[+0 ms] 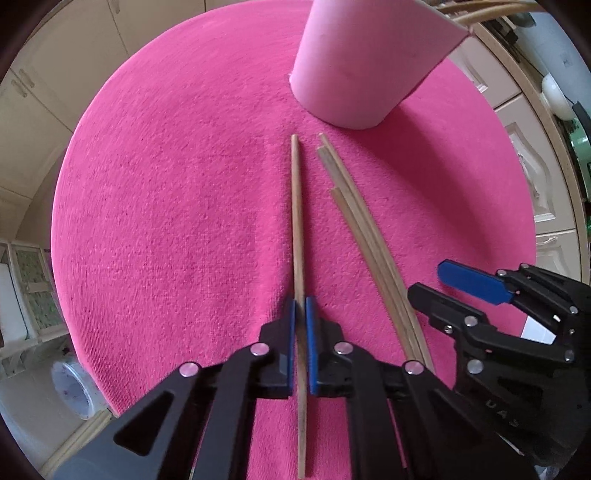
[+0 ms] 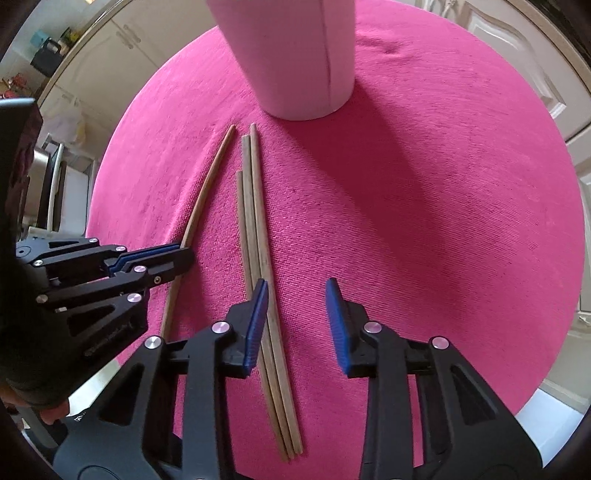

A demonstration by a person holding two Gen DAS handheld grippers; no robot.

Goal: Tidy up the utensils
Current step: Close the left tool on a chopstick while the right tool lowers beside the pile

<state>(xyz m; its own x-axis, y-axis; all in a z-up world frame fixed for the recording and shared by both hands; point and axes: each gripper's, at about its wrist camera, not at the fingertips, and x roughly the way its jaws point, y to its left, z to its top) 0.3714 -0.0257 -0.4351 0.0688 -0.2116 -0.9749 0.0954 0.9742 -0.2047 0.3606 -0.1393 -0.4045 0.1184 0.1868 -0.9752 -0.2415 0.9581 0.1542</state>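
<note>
My left gripper [image 1: 300, 302] is shut on a single wooden chopstick [image 1: 296, 206] that lies along the pink cloth, pointing at the pink cup [image 1: 365, 62]. It also shows in the right wrist view [image 2: 184, 248], clamped on that chopstick [image 2: 210, 184]. Three more chopsticks [image 1: 360, 225] lie side by side just right of it. My right gripper [image 2: 295, 291] is open, its left pad beside the three chopsticks [image 2: 255, 221]; it also shows in the left wrist view [image 1: 430, 278]. The cup [image 2: 291, 55] stands ahead and holds several chopsticks [image 1: 480, 9].
A round table under a pink cloth [image 1: 166, 203] carries everything. Cream cabinets [image 2: 517, 48] surround it. The table edge [image 2: 546, 402] lies close at the lower right.
</note>
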